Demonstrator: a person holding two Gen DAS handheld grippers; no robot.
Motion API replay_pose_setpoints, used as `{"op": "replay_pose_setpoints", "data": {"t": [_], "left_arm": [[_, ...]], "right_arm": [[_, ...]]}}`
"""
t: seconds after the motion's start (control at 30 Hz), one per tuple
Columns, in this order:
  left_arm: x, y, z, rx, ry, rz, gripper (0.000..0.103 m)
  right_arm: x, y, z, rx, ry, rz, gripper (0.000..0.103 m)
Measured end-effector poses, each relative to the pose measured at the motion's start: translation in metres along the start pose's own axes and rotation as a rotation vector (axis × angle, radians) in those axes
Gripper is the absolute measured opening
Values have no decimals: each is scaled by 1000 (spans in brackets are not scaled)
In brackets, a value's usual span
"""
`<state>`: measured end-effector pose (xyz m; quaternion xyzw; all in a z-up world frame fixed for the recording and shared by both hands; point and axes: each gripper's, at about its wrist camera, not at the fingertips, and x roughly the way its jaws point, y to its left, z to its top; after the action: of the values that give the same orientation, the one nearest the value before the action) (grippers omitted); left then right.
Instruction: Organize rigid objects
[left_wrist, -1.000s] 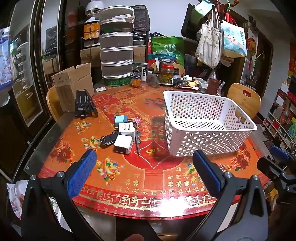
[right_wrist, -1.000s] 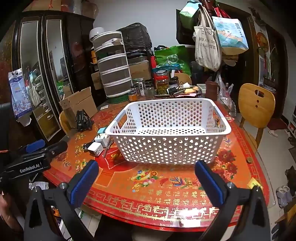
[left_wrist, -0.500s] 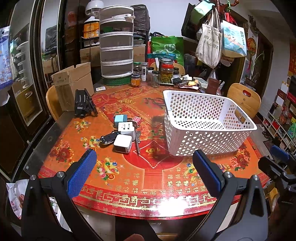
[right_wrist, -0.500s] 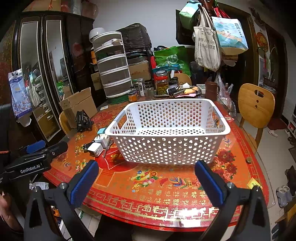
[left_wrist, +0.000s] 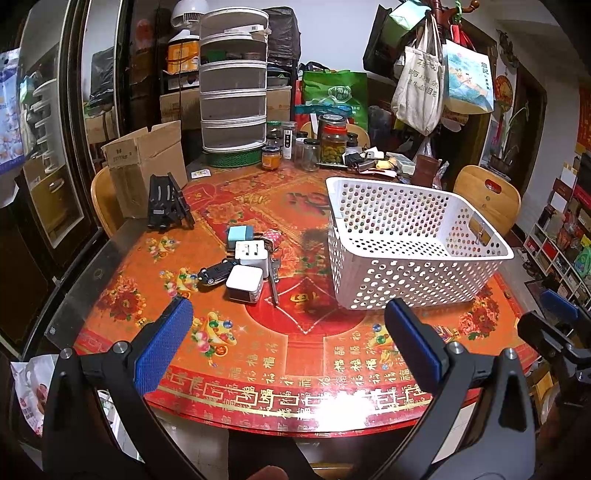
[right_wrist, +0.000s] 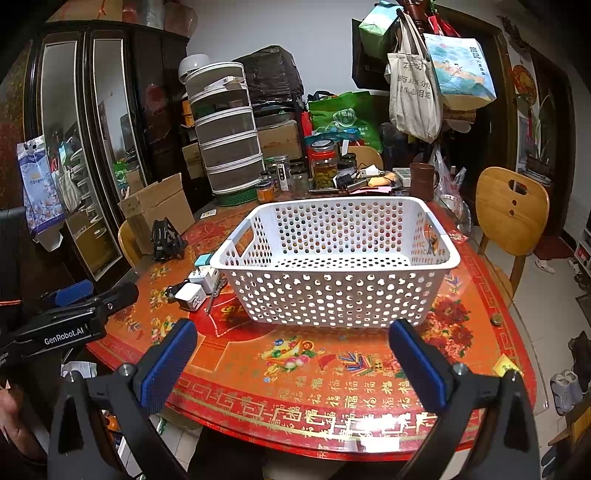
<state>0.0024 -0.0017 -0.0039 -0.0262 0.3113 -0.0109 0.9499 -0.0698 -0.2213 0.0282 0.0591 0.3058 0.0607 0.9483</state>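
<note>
A white perforated basket (left_wrist: 413, 280) stands empty on the red patterned round table (left_wrist: 295, 343); it also shows in the right wrist view (right_wrist: 332, 295). Left of it lies a cluster: two white plug adapters (left_wrist: 244, 282), a light blue cube (left_wrist: 239, 234), a black toy car (left_wrist: 214, 274), a metal pen or key (left_wrist: 274, 284) and a small red patterned item (left_wrist: 272, 236). The cluster shows in the right wrist view (right_wrist: 192, 293). My left gripper (left_wrist: 288, 347) is open and empty above the table's near edge. My right gripper (right_wrist: 291, 360) is open and empty in front of the basket.
A black folding stand (left_wrist: 164, 203) and a cardboard box (left_wrist: 144, 162) sit at the left. Jars (left_wrist: 332, 144) and a stacked drawer unit (left_wrist: 232, 92) crowd the far side. Wooden chairs (right_wrist: 511, 210) stand around. The other gripper shows at the right edge (left_wrist: 554, 332).
Both grippers have held almost still; the views shifted only slightly. Nothing on the table moved.
</note>
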Motion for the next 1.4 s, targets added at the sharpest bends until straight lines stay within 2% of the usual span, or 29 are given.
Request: {"op": "replay_pose_setpoints", "data": {"t": [1.03,1.1,1.17,1.27,1.33,1.37,1.4], "left_arm": [[0,1,-1,1,0,6,102],[1,6,0,-12,-30,6,102],[-1,17,2,-36,-109,9,102],[11,38,12,-59,-177,65,102],[29,52,19,-60,-168,76,102],[45,60,23,-60,-139,90,102],[66,68,26,-54,-72,111,102]], "right_arm": [[2,0,0,-8,-2,-4,103],[0,-6,4,-9,-25,-34,103],[7,-25,10,-9,-64,-80,103],[22,-76,33,45,-149,-185,103],[41,-109,47,50,-172,-251,103],[54,-123,52,42,-147,-296,103],[73,-139,59,57,-64,-340,103]]}}
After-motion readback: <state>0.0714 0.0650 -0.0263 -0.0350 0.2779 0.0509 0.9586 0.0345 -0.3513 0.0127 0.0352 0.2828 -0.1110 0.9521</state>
